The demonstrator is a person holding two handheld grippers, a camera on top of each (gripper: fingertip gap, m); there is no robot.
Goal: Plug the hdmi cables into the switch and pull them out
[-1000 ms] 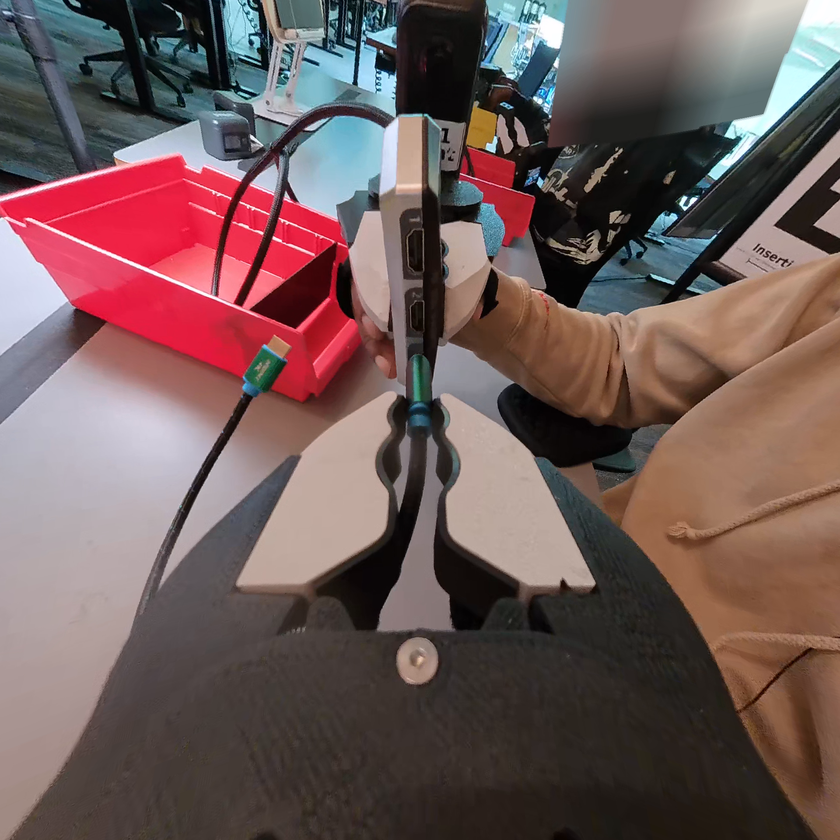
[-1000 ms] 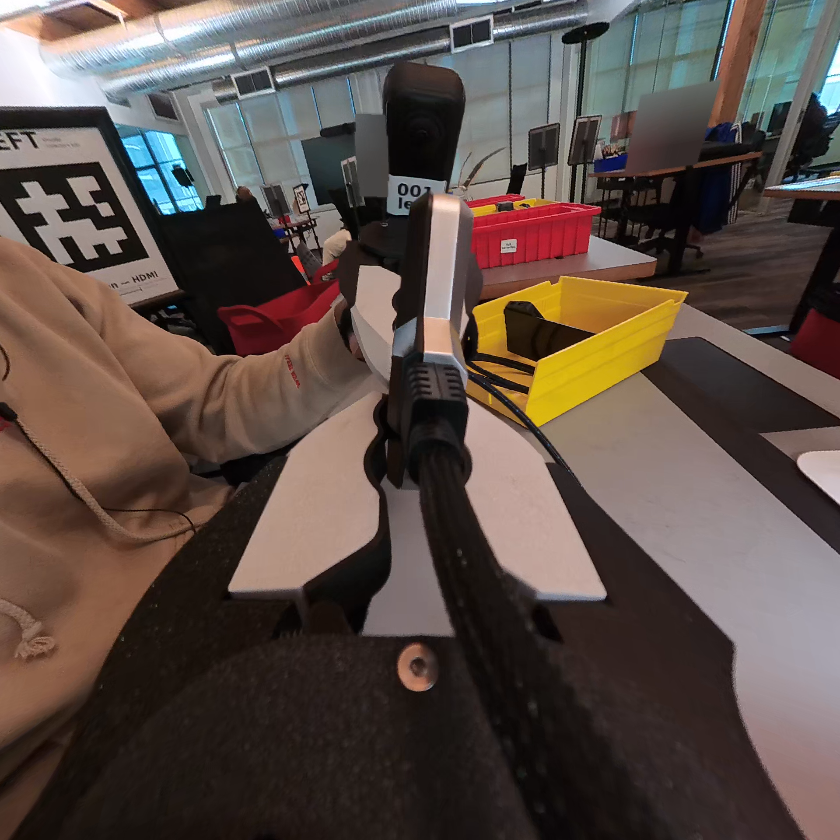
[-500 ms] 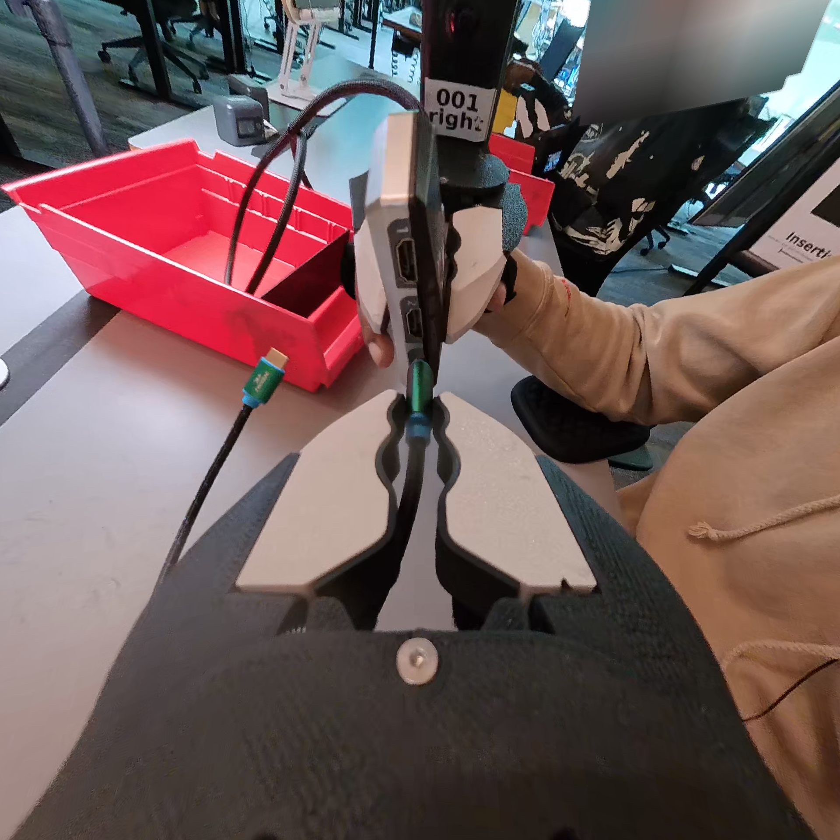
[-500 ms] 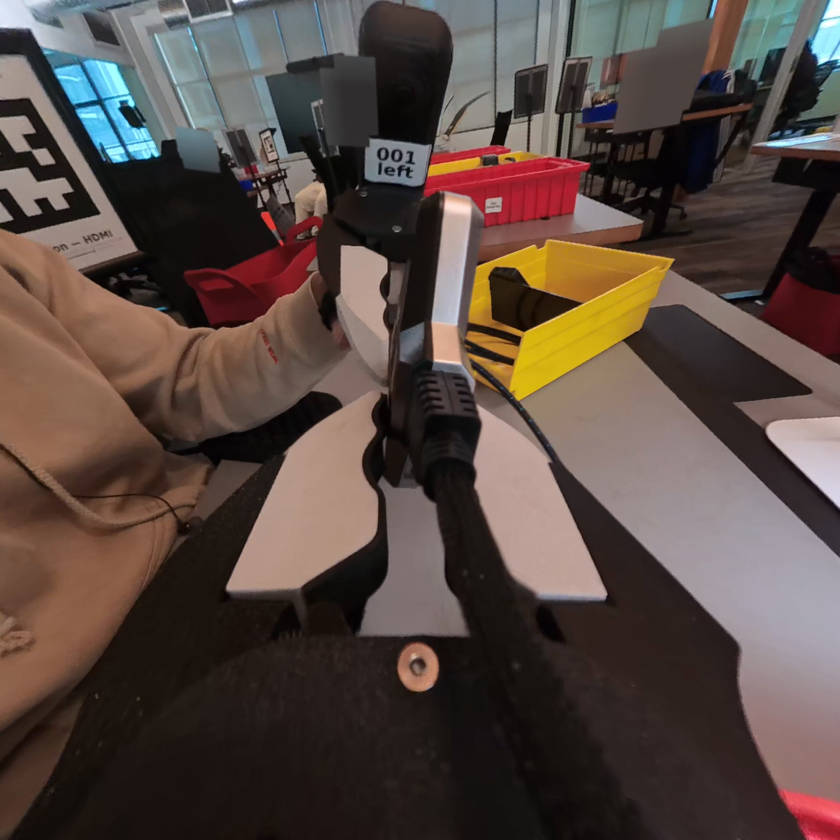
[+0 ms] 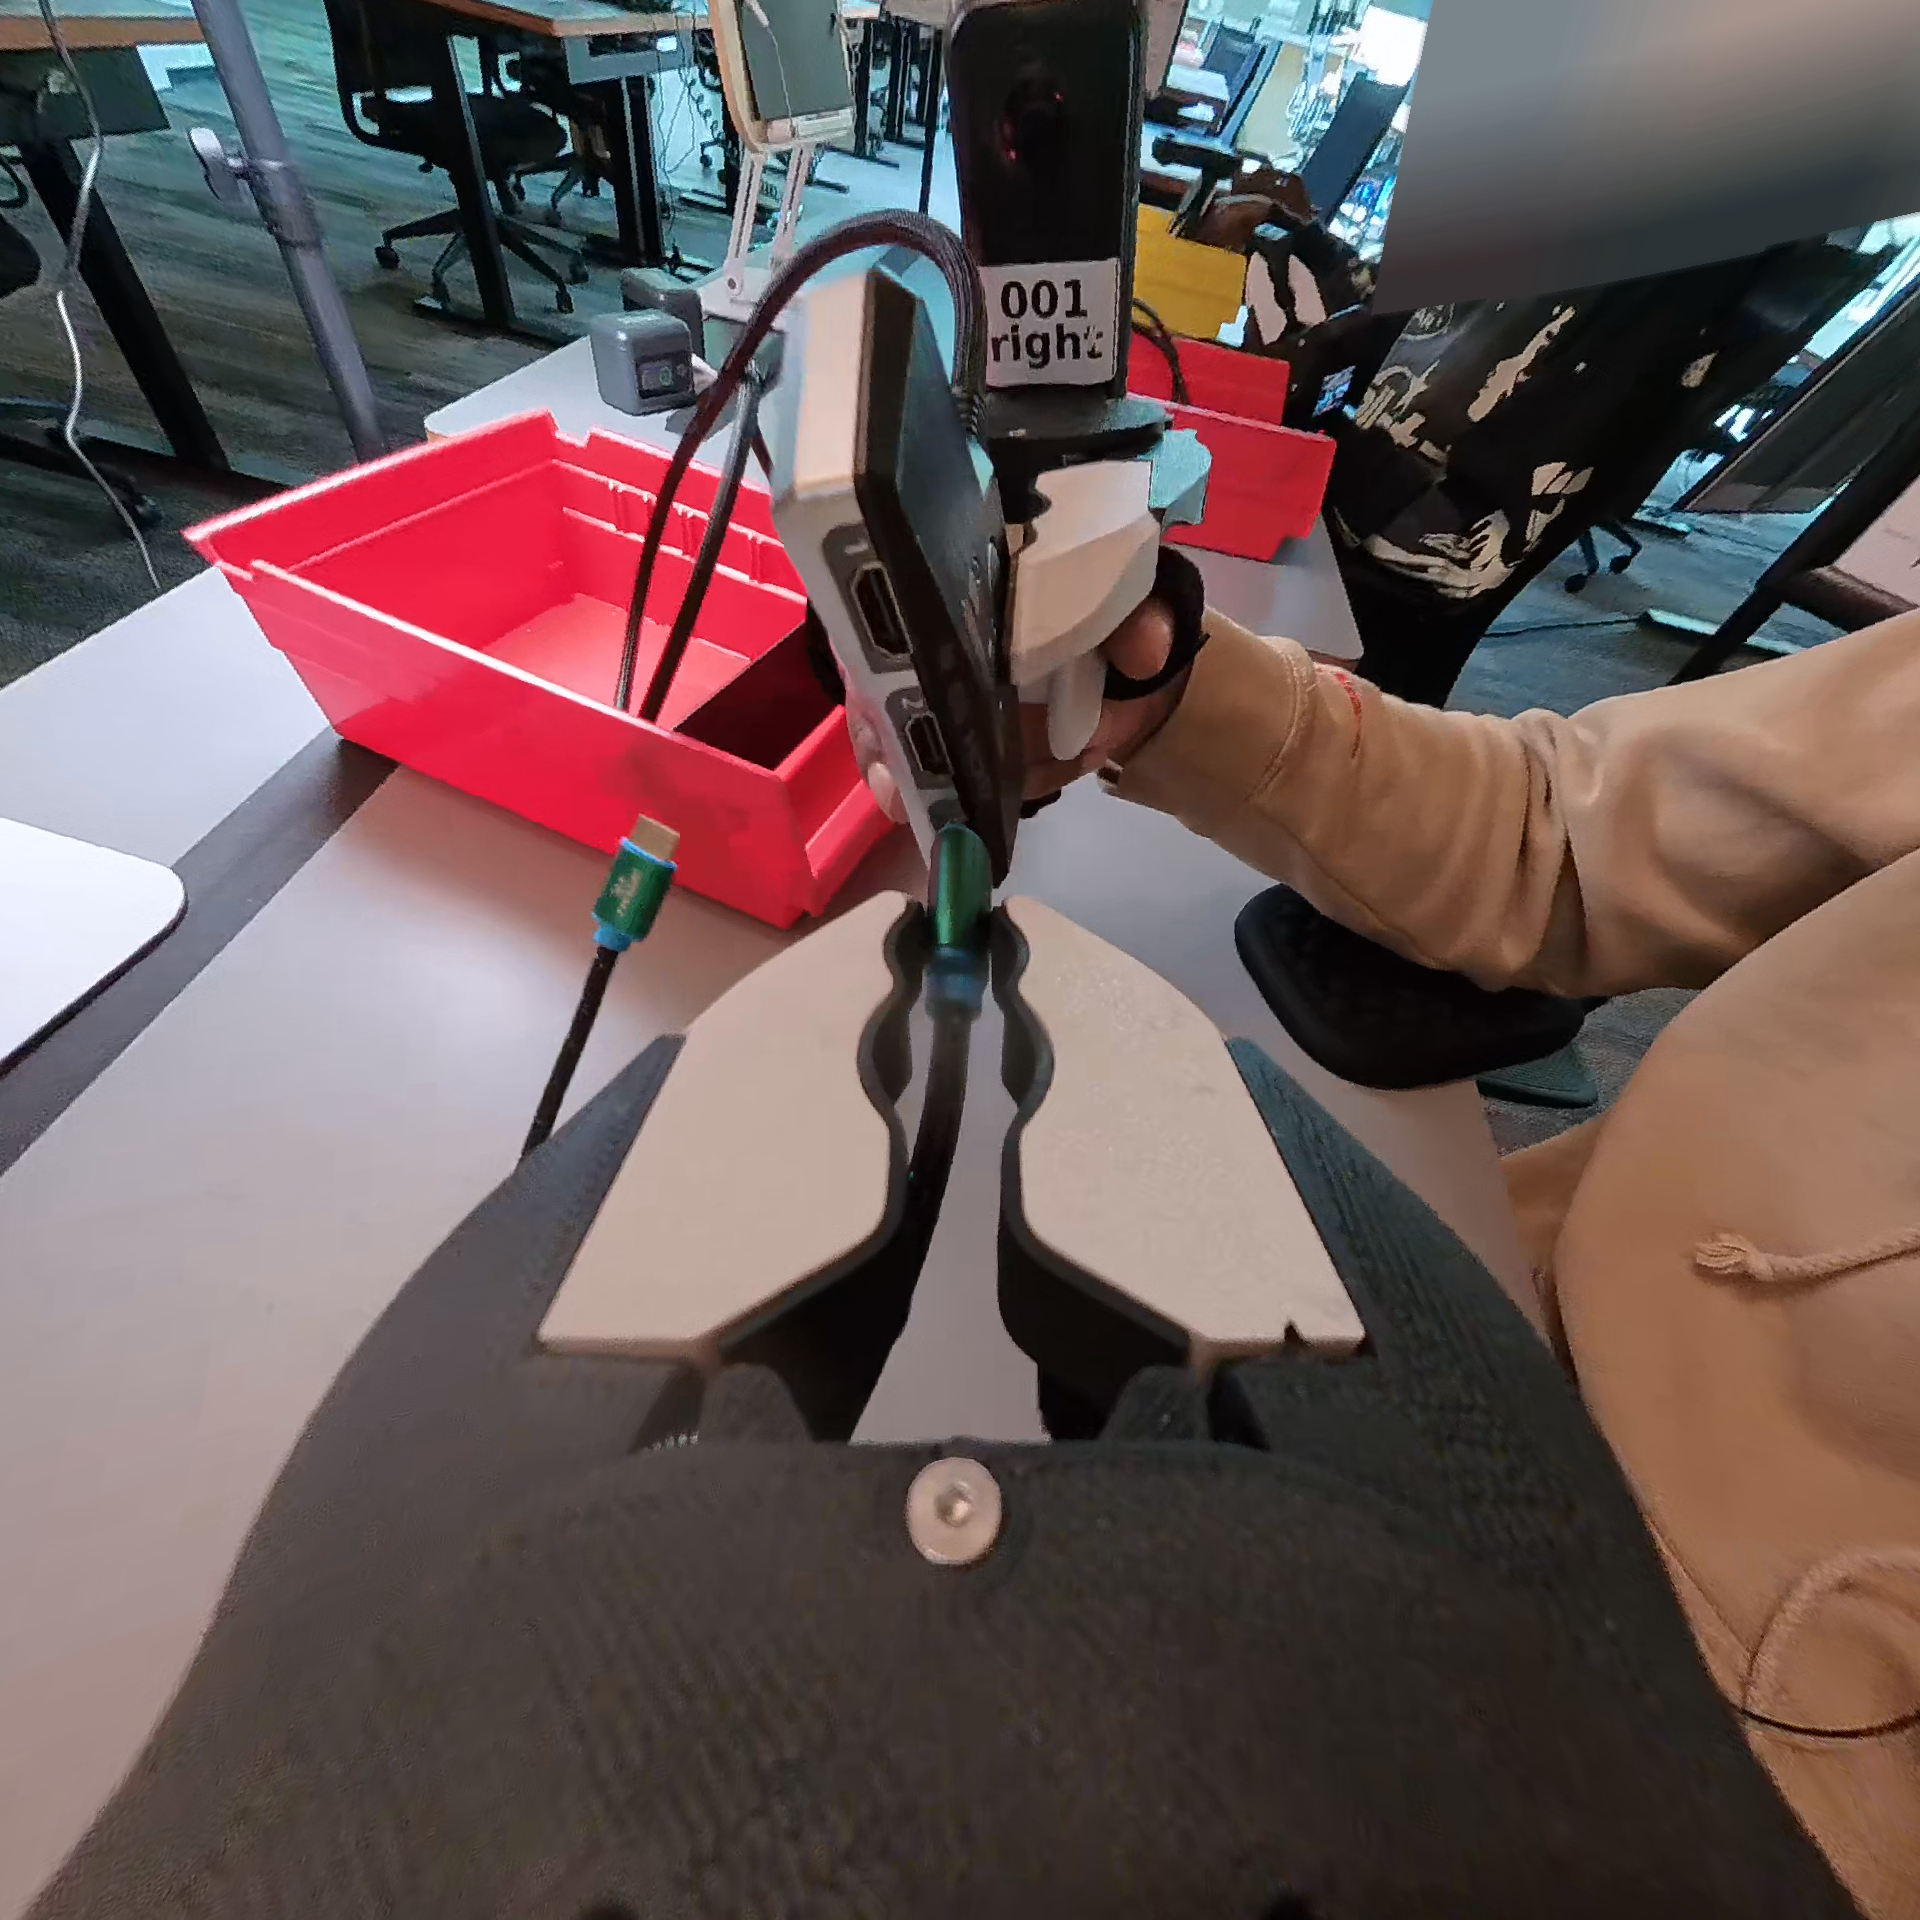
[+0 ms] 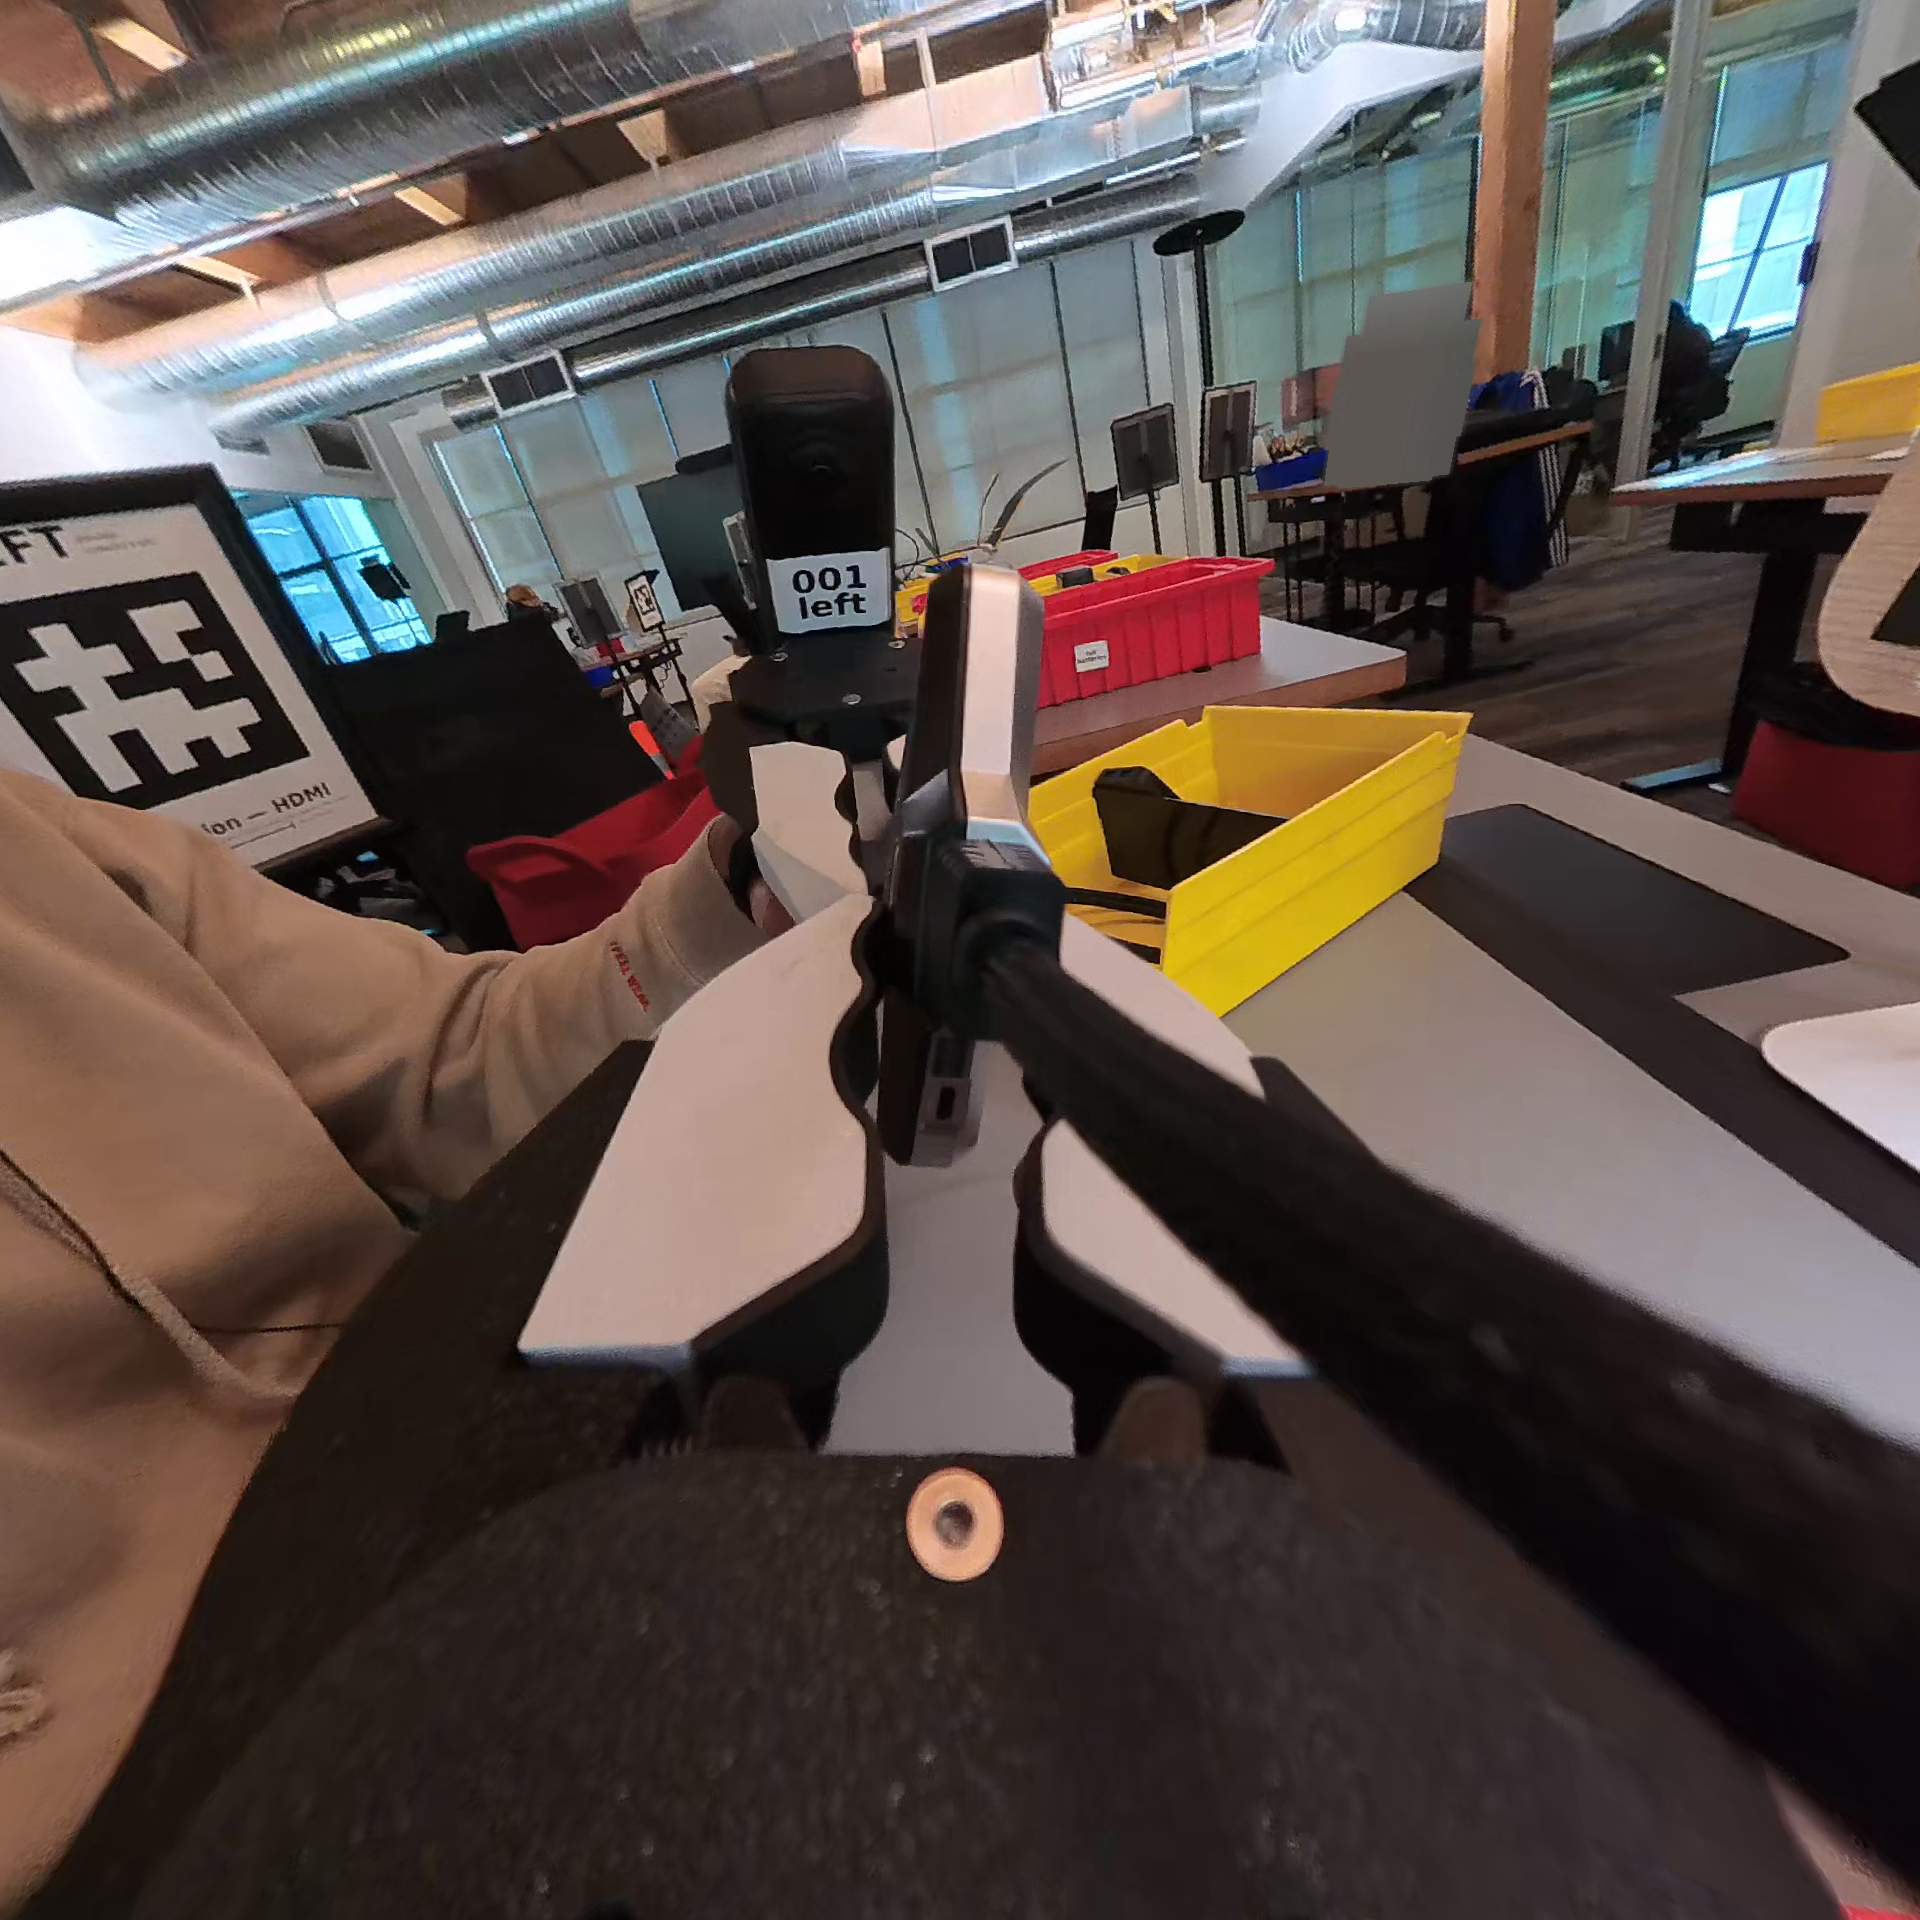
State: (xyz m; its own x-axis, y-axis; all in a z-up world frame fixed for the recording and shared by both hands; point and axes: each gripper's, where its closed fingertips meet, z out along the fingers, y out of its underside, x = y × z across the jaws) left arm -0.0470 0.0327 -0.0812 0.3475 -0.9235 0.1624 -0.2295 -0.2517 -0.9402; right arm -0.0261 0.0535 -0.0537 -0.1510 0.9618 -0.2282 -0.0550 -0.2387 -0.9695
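One switch (image 5: pixel 894 582) is showing, a flat slab with a grey metal rim and a black face, standing on edge and tilted above the table (image 5: pixel 312 1039). Two grippers are working it. The right gripper (image 6: pixel 940 1023) is clamping the switch by its lower end, the slab sitting between the two pale, wavy-edged fingers (image 6: pixel 748 1122). The left gripper (image 5: pixel 954 930) is pinching a green plug (image 5: pixel 958 883) just below the switch, jaws closed on the plug's blue collar; the plug's tip is meeting the switch's lowest port. Two empty ports are showing above that one.

Three cables are counted: the braided black lead (image 5: pixel 935 1101) running back from the green plug between the left fingers; a second green-and-blue plug (image 5: pixel 634 883) lying loose on the table, left of the switch and touching nothing; and a thick braided black cable (image 6: pixel 1247 1122) seated in the switch's far edge. One red plastic bin (image 5: pixel 520 644) is standing left of the switch, one yellow bin (image 6: pixel 1299 831) on its other side.
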